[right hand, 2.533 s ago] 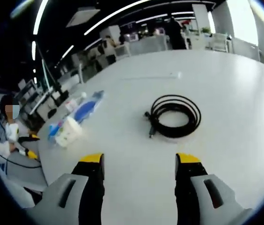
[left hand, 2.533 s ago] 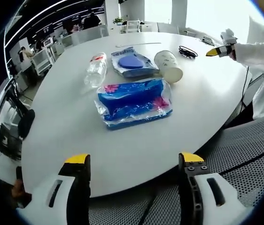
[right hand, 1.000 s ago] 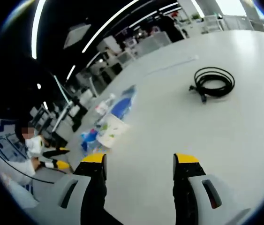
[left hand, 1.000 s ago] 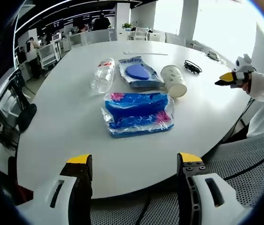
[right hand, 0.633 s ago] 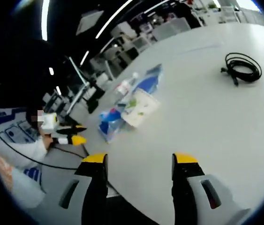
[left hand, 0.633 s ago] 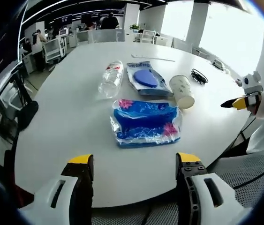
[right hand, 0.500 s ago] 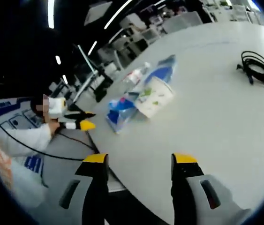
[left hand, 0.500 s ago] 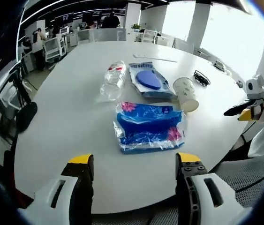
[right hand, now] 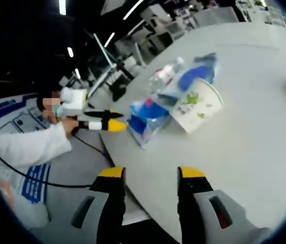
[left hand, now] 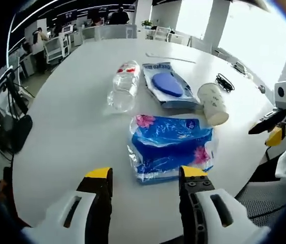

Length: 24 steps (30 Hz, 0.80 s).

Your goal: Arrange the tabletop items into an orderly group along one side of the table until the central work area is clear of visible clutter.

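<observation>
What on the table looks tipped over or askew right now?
The paper cup lies on its side near the table edge, and the clear water bottle also lies flat. The blue plastic packet sits skewed. Nothing looks spilled.

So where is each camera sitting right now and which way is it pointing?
Left gripper view: rides the left tongs at the table's near edge, looking across the blue tissue pack, bottle, blue pouch and paper cup; the right tongs and a white sleeve show at right.
Right gripper view: rides the right tongs, facing back along the table edge; the left tongs and the sleeve behind them show at left.
Shared: tissue pack, cup, bottle, pouch.
</observation>
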Tool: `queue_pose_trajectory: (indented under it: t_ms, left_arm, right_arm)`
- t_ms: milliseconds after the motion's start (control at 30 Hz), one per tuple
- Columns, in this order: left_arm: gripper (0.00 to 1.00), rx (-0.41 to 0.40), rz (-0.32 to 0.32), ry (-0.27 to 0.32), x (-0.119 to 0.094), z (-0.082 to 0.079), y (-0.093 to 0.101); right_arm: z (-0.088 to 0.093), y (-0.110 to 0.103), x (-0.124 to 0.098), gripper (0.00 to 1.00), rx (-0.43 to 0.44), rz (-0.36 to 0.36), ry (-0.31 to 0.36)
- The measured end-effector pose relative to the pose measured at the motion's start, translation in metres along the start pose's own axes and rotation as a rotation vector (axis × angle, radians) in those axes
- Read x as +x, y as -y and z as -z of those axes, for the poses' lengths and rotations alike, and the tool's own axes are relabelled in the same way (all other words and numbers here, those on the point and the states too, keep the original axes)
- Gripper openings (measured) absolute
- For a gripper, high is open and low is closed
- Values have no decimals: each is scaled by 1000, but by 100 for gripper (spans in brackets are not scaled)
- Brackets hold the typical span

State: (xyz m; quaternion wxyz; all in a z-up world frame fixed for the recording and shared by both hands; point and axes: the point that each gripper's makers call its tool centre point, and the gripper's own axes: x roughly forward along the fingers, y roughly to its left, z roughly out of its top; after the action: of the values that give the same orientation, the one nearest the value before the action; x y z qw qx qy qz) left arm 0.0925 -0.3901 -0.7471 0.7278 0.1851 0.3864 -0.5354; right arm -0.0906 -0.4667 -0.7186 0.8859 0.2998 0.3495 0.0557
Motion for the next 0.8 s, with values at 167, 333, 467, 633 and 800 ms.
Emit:
queue_pose_trajectory:
  t_ms: [167,333,467,633,800]
  left_arm:
    - [49,-33,7,5,6,0,-1]
    - [47,-21,21,-11,8,3,0]
    - [45,-12,20,-16,11,3,-2]
    - [41,-11,26,-15,13,3,0]
    - [39,16,30,-19,14,9,3]
  right_arm:
    - [-4,-15,26,38,40,-24,-25]
    - [-13,-18,44,37,124,-6,-6]
    - [-15,-14,56,37,190,30,4]
    - [-11,-15,70,36,213,58,-18]
    - [-10,-8,77,32,310,98,-26]
